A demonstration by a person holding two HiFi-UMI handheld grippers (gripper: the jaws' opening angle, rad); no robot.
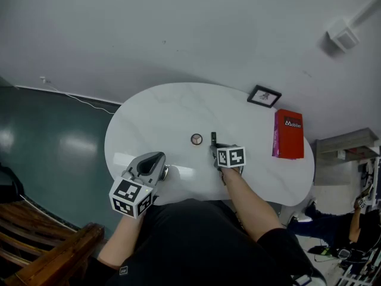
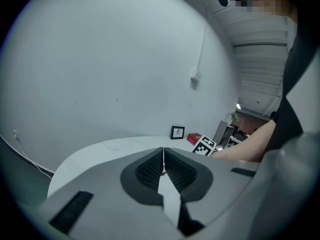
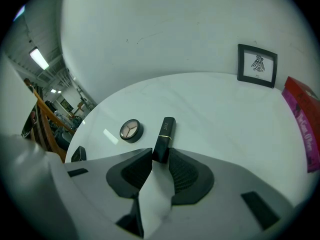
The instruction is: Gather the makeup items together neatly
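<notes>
Currently the right gripper [image 3: 160, 156] has its jaws pinched on the near end of the black lipstick [image 3: 165, 134]. The lipstick lies on the white table [image 1: 155, 118], far end pointing away. Round compact [image 3: 131, 130] sits just left of the lipstick, not touching it. Red box [image 1: 288, 133] and small picture frame [image 1: 264, 96] are well right of the lipstick. Left gripper [image 2: 163, 151] is fully closed on nothing, left of the lipstick at the table's near edge.
</notes>
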